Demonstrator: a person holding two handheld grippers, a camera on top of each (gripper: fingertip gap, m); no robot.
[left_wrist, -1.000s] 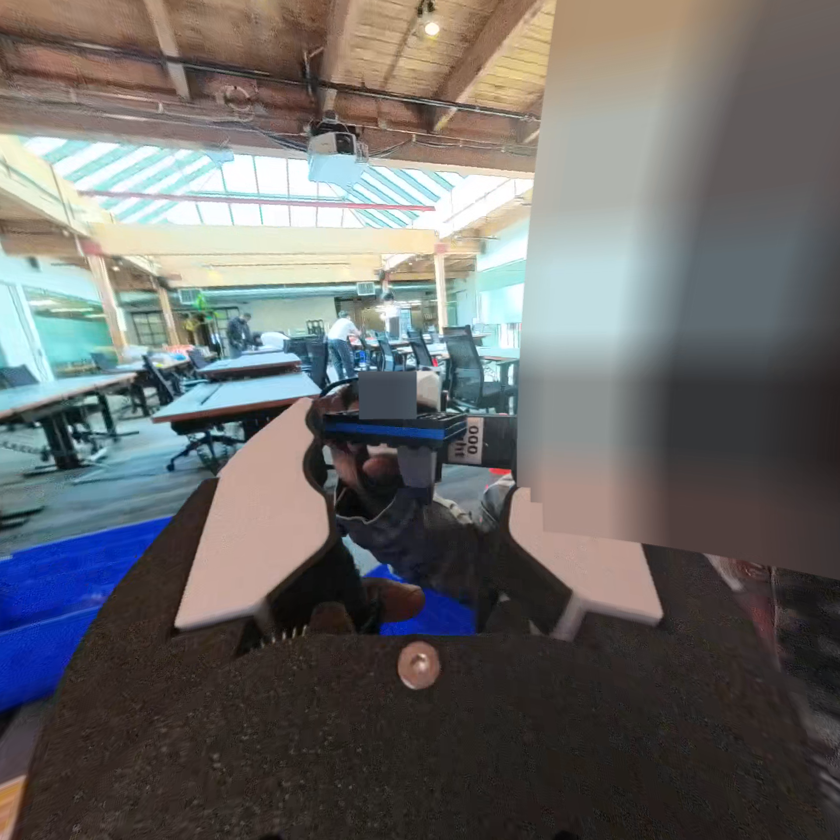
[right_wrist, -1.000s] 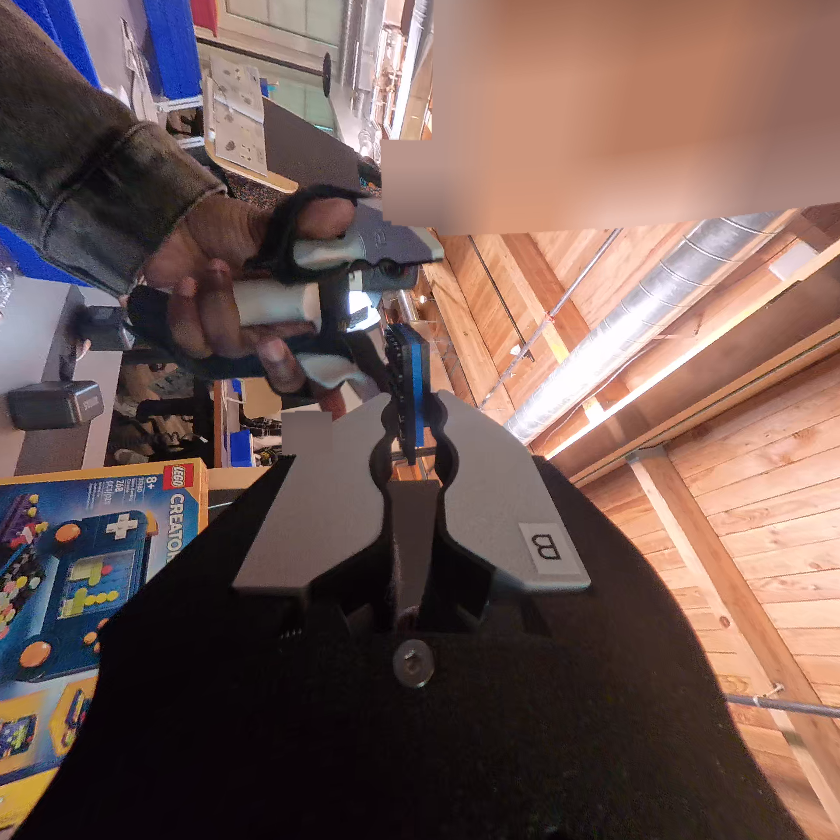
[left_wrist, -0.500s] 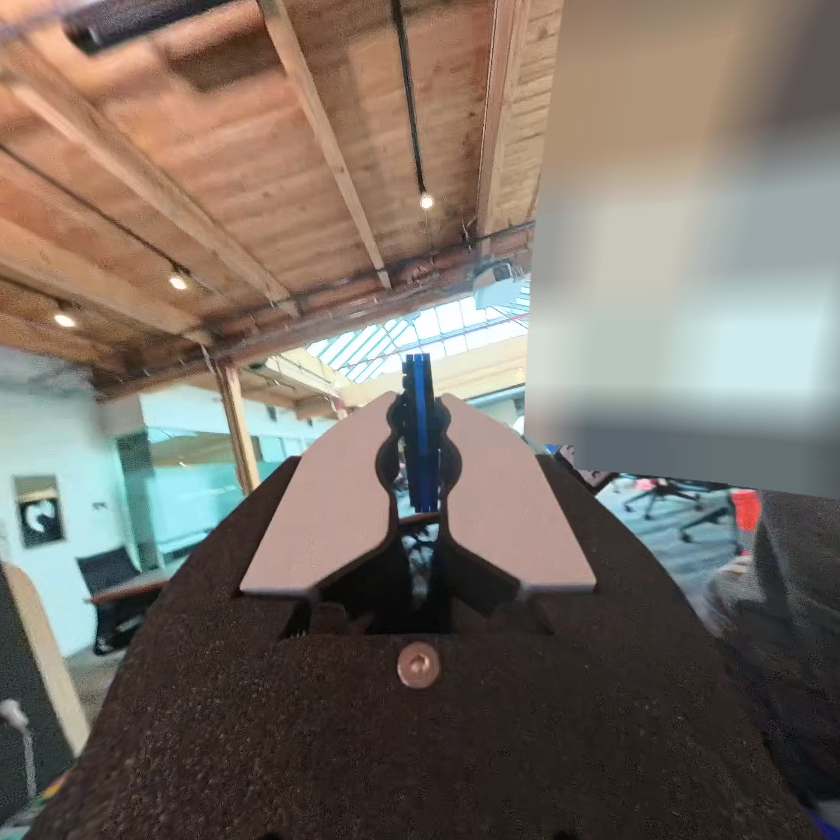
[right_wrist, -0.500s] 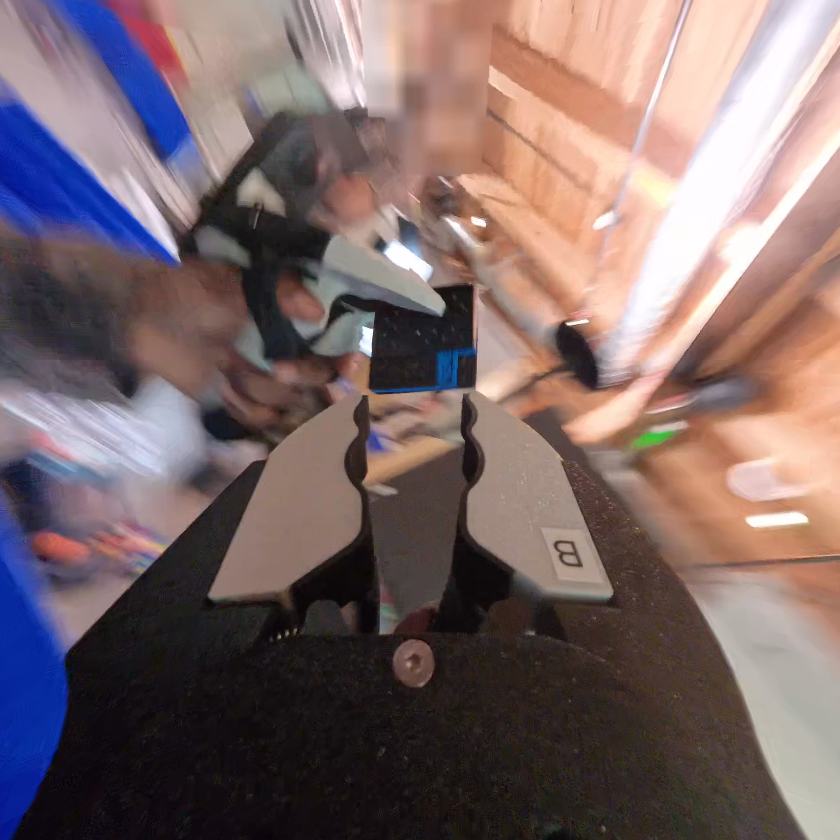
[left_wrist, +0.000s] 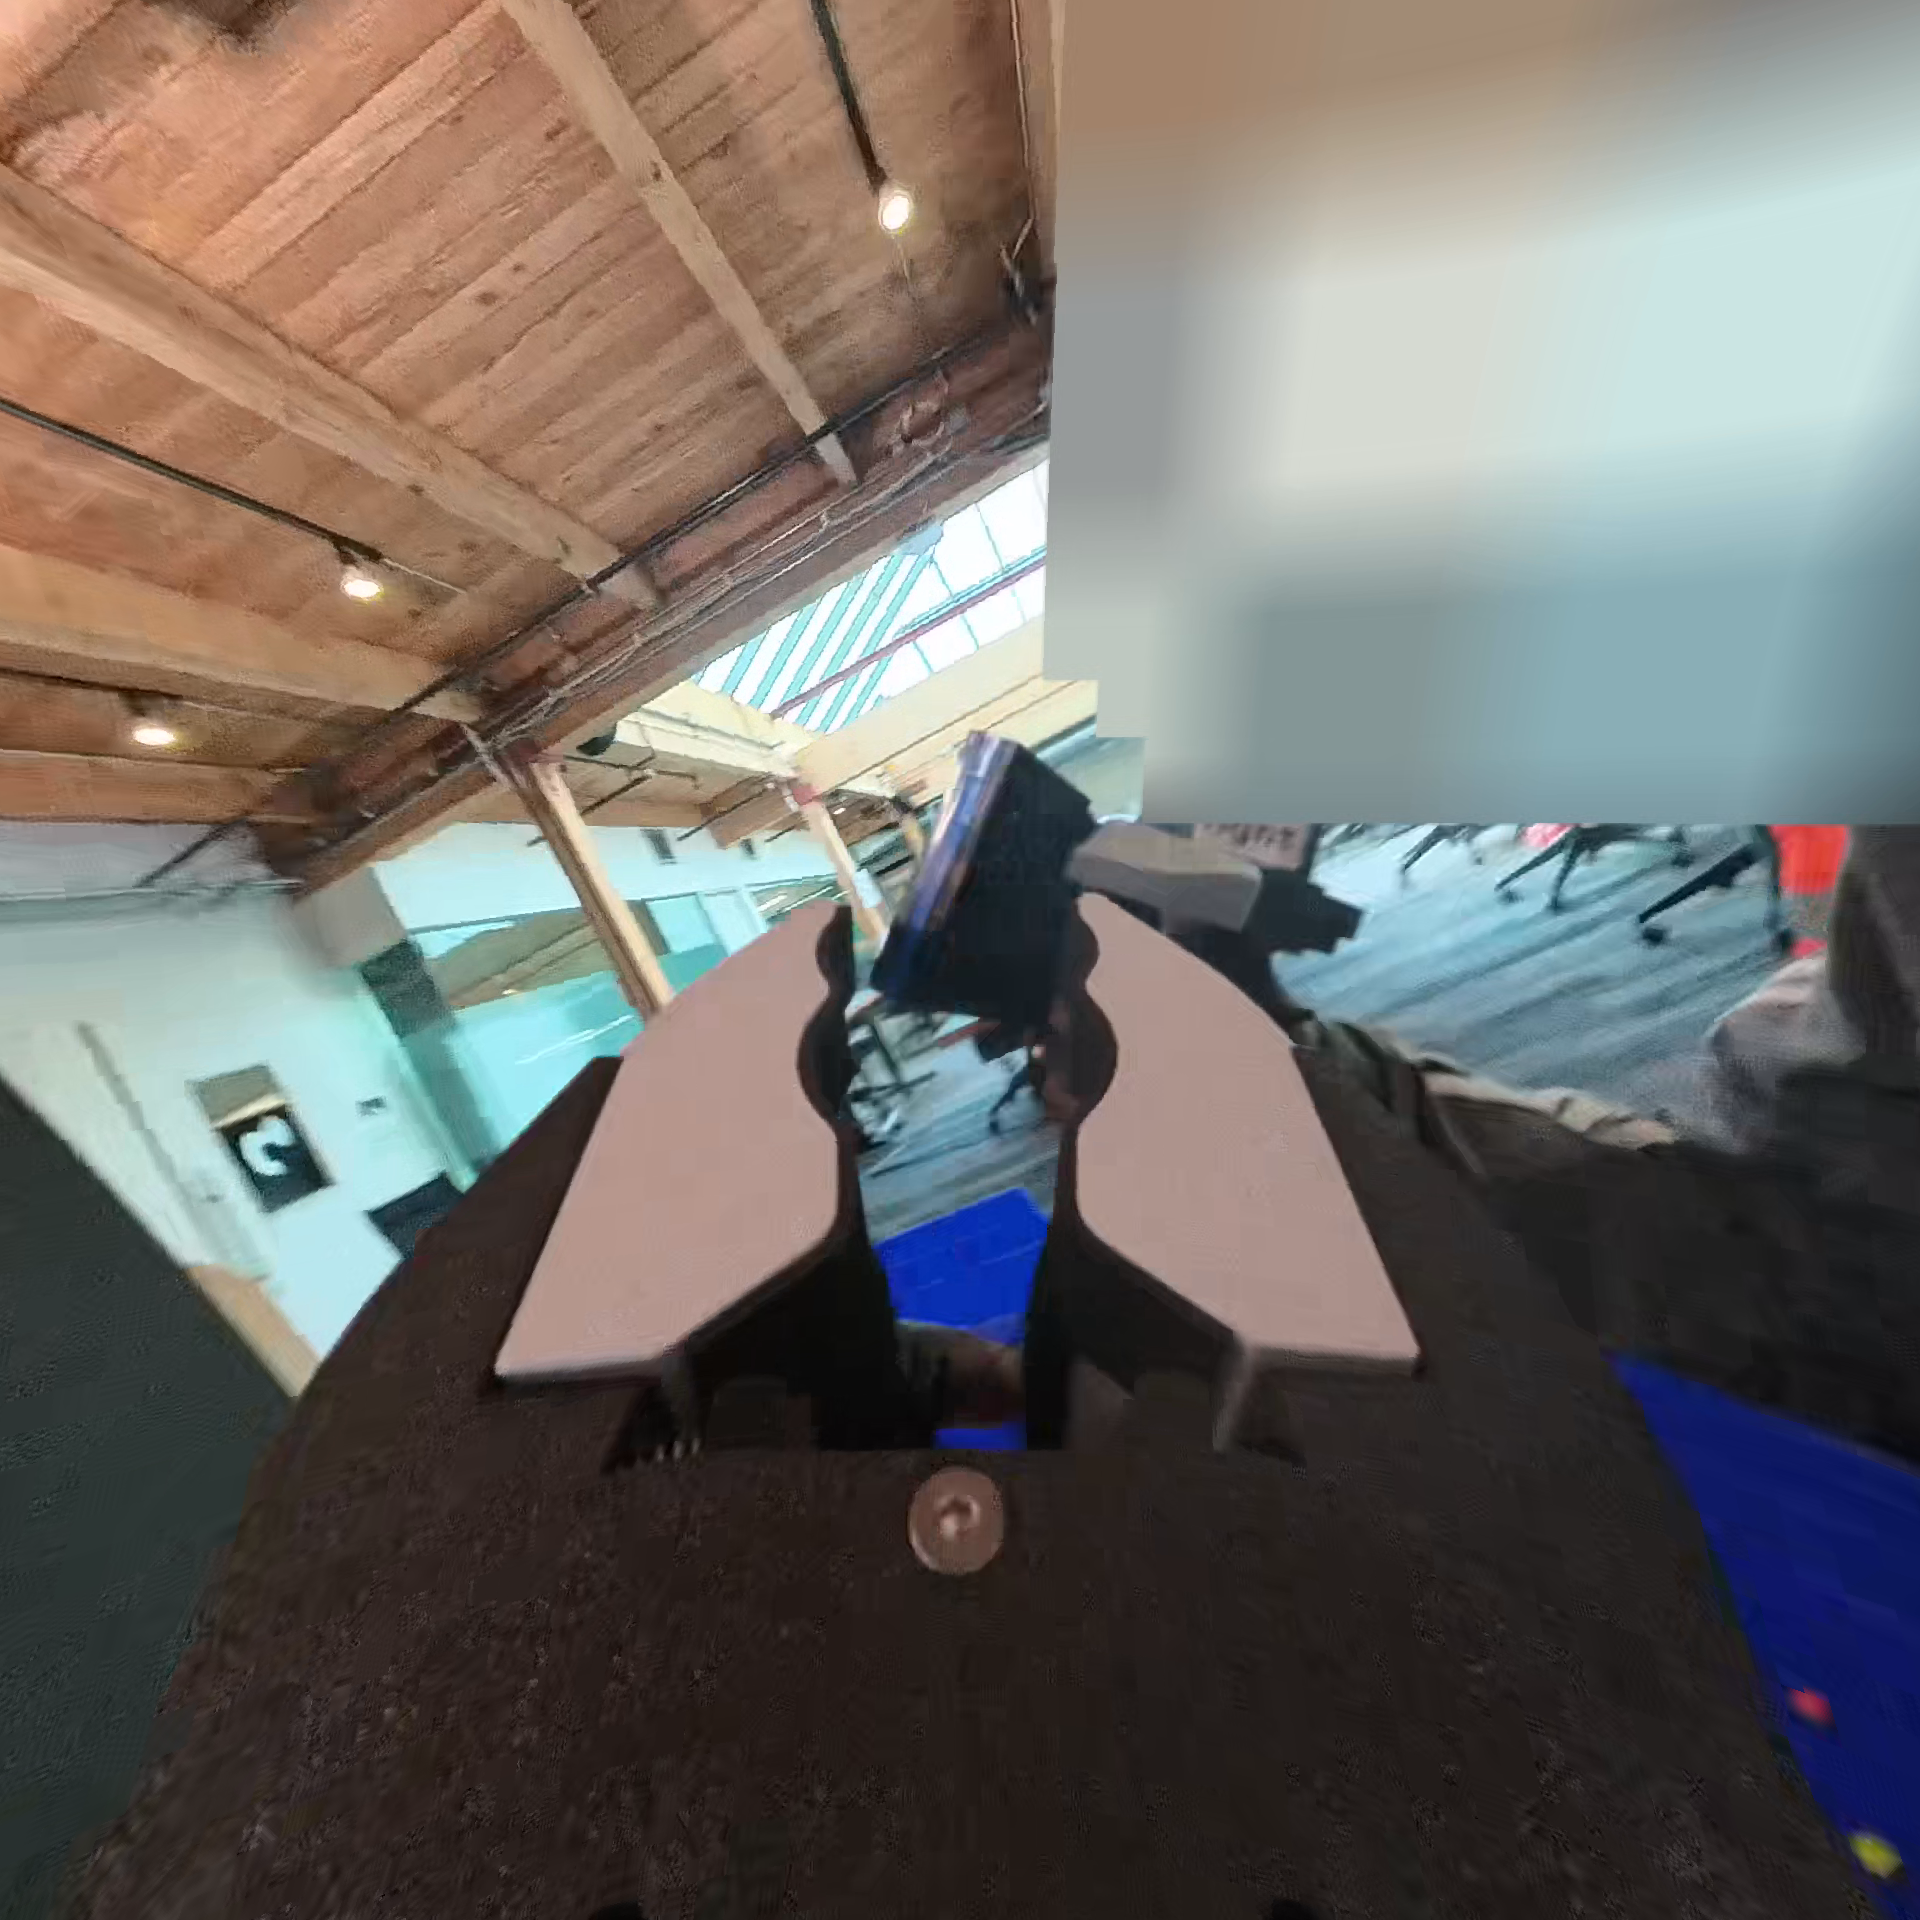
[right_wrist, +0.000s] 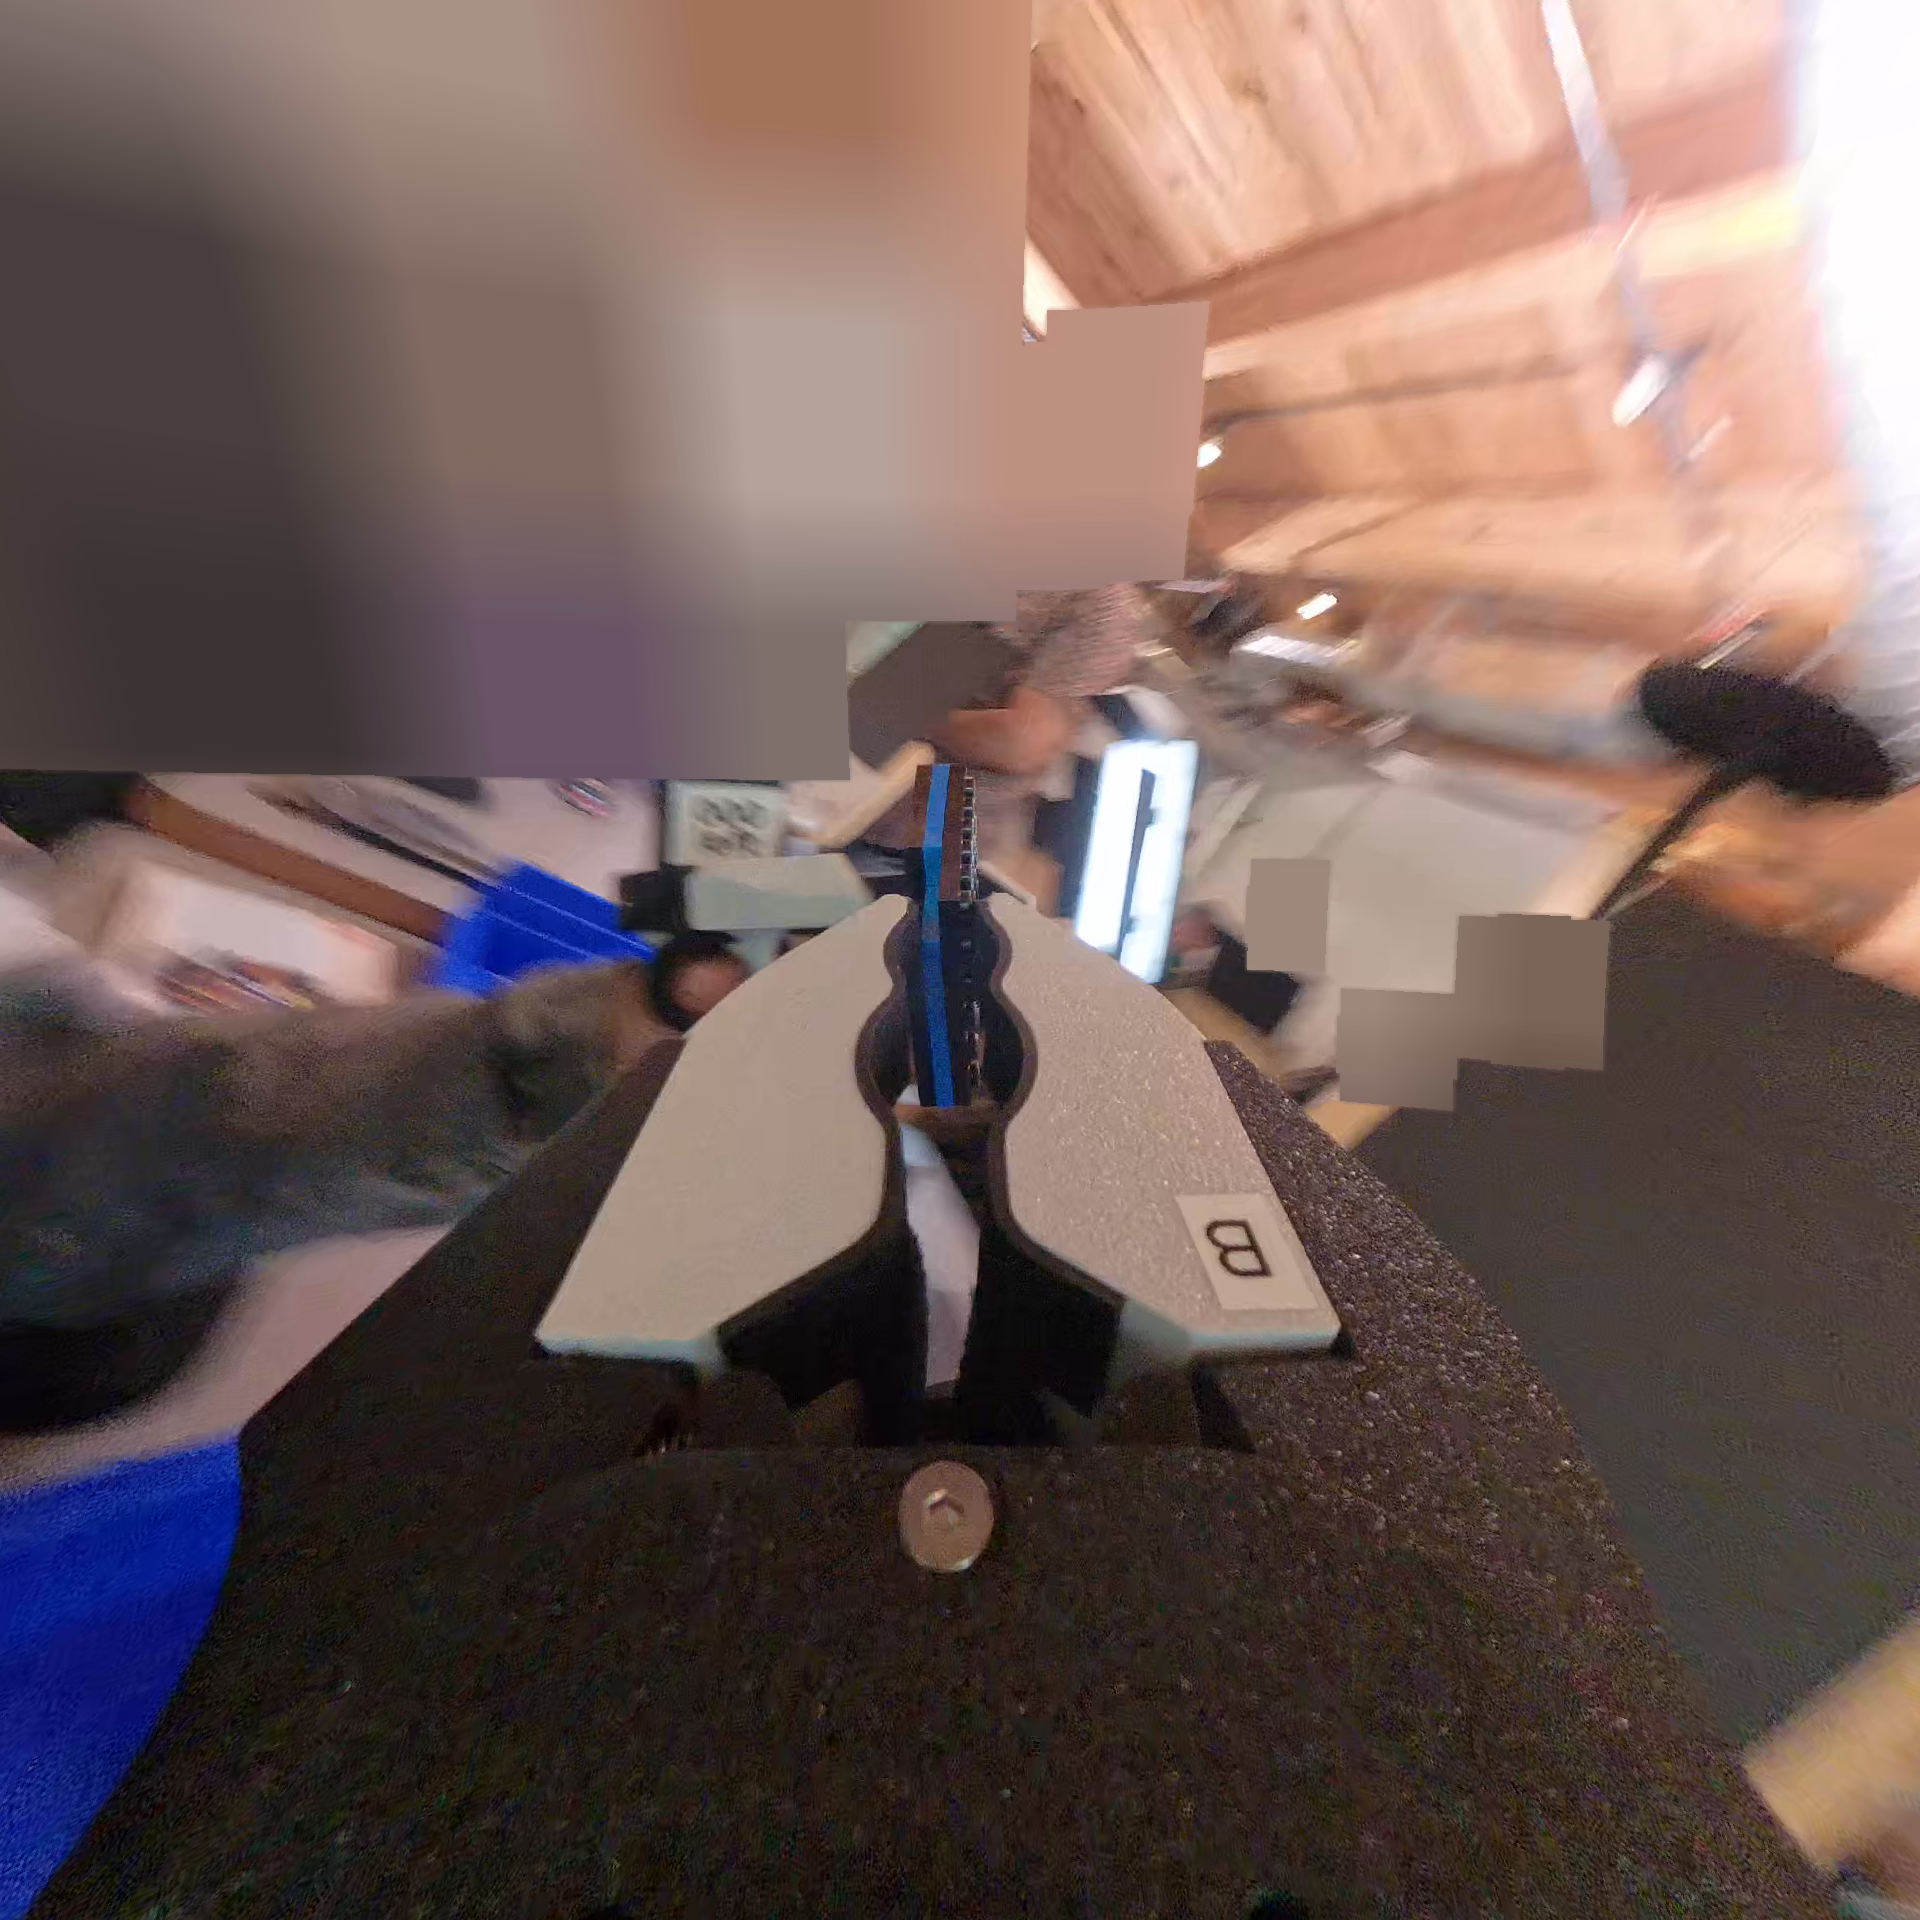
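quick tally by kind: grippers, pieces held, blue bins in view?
Grippers: 2, left gripper open, right gripper clamping
Black-and-blue plate assembly: 1, edge-on between the right fingers
Blue bins: 2, far bin, near bin
Total: 5

Much of both views is smeared or out of frame

In the right wrist view, motion blur smears the sleeve (right_wrist: 260, 1122) at left and the blue bin (right_wrist: 530, 925) behind it; the flat black-and-blue piece (right_wrist: 940, 997) shows edge-on only, its lower end hidden between the right tool (right_wrist: 948, 920) fingers. In the left wrist view the same piece (left_wrist: 977, 883) is soft-edged, and the farther tool (left_wrist: 1164, 883) gripping it is partly hidden behind it. The blue bin (left_wrist: 1808, 1579) runs off the right edge.
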